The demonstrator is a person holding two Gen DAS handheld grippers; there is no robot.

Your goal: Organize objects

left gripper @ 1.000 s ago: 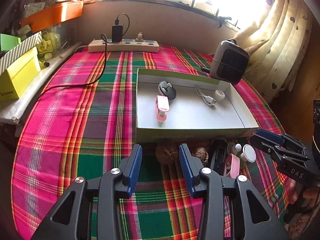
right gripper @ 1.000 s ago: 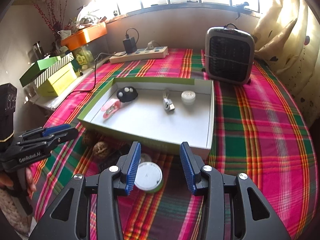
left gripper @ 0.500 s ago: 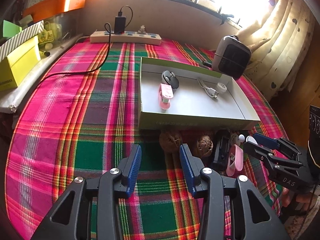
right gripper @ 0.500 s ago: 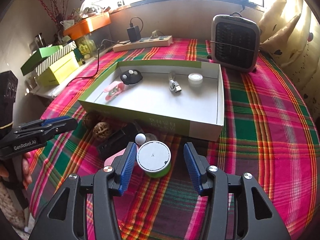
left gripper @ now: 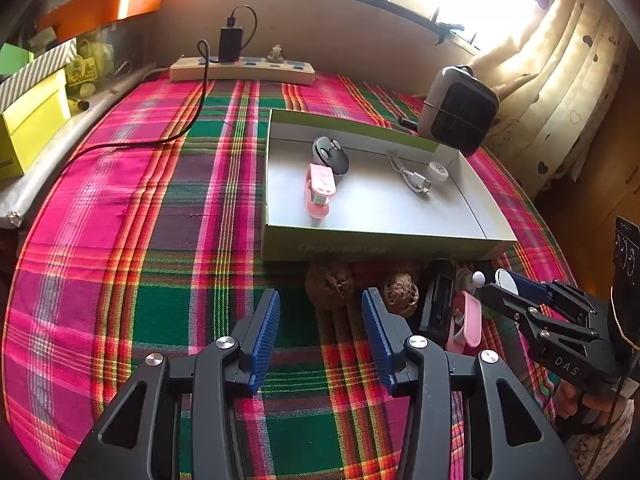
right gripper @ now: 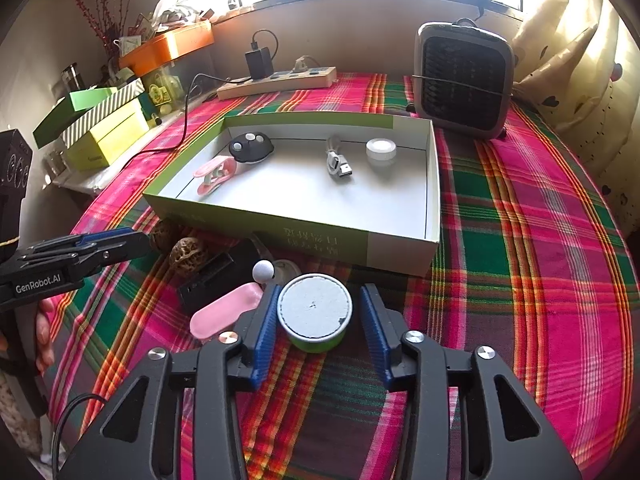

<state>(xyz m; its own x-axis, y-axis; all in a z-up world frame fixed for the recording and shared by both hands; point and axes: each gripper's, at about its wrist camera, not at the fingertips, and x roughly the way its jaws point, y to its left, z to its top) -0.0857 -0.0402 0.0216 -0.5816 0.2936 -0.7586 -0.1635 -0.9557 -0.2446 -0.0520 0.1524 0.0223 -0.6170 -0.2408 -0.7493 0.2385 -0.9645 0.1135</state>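
Observation:
A shallow green-walled box point(left gripper: 380, 246) point(right gripper: 260, 224) on the plaid cloth holds a black mouse point(left gripper: 332, 154), a pink clip point(left gripper: 318, 188), a USB cable point(right gripper: 338, 162) and a white puck point(right gripper: 381, 148). In front of it lie two walnuts point(left gripper: 330, 284) point(left gripper: 401, 294), a black block point(right gripper: 216, 276), a pink case point(right gripper: 224, 312) and a white ball point(right gripper: 263, 270). My left gripper point(left gripper: 320, 308) point(right gripper: 136, 240) is opening, empty, its tips just short of the left walnut. My right gripper point(right gripper: 320, 296) point(left gripper: 496, 286) is closing around a round green tin with a white lid point(right gripper: 314, 310); a slim gap shows at the right pad.
A grey fan heater point(right gripper: 464, 80) stands behind the box's right corner. A power strip point(left gripper: 240, 72) with a charger and trailing black cable point(left gripper: 168, 140) lies at the back. Yellow and striped boxes point(left gripper: 28, 128) line the left edge; a curtain point(left gripper: 560, 92) hangs at the right.
The right gripper came forward until the tin sat between its jaws, which widened and then narrowed around it. The left gripper neared the walnuts and its jaws spread a little.

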